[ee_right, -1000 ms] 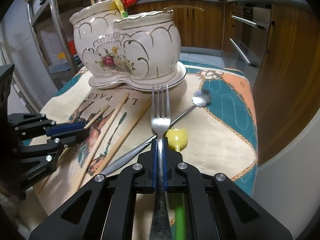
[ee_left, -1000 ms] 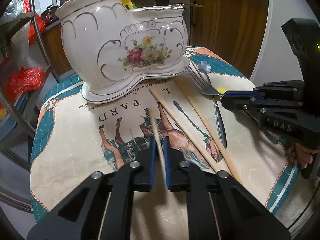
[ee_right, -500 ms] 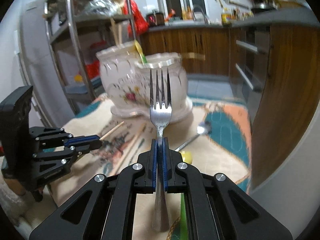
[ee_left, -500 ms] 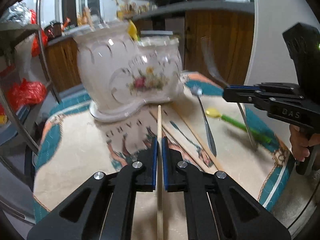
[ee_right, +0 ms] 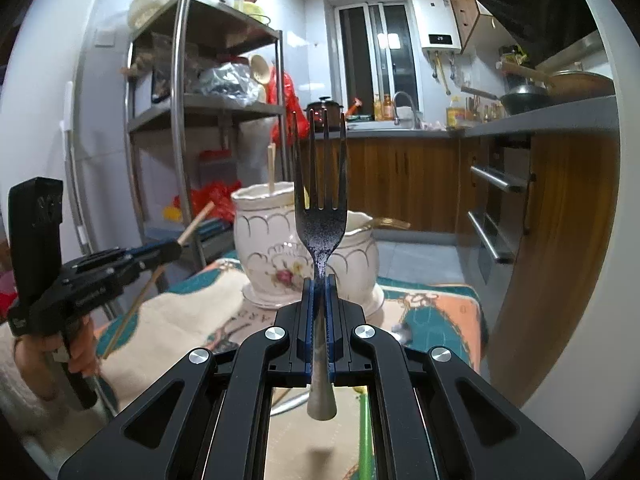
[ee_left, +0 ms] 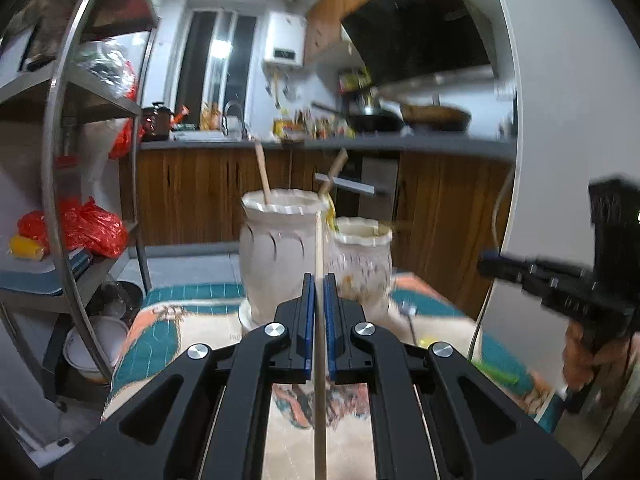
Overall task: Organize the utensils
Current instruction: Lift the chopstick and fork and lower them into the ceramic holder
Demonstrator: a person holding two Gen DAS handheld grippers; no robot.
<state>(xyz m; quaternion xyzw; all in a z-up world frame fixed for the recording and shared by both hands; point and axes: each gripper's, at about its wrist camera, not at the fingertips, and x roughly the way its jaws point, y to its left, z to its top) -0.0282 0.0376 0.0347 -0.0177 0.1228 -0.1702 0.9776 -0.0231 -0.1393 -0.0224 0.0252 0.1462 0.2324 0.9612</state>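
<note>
As both tools came up off the patterned cloth (ee_right: 440,308), the ceramic holder (ee_right: 276,248) stood dead ahead of each and a little below the tips, its two openings facing up. The left gripper (ee_left: 316,280) was clamped on a wooden chopstick (ee_left: 319,248), whose long axis ran upright between the blue pads, its upper end level with the rim of the taller compartment (ee_left: 280,200), where two other sticks already leaned. The right gripper (ee_right: 319,280) was shut on the neck of a fork (ee_right: 320,216), tines up, handle hanging below the jaws, lined up with the seam between the two compartments. Neither utensil was over an opening yet; each would probably have to be carried forward and tipped end-down to drop in (the left looked slightly nearer the holder, though blur made that hard to judge). A spoon (ee_left: 409,312) and a green-handled utensil (ee_left: 496,376) lay on the cloth beside the holder. A second earlier both utensils lay flat on the cloth with the jaws already closed around them; they had since been lifted clear and swung upright, and the view had risen from the tabletop to the kitchen counter beyond
</note>
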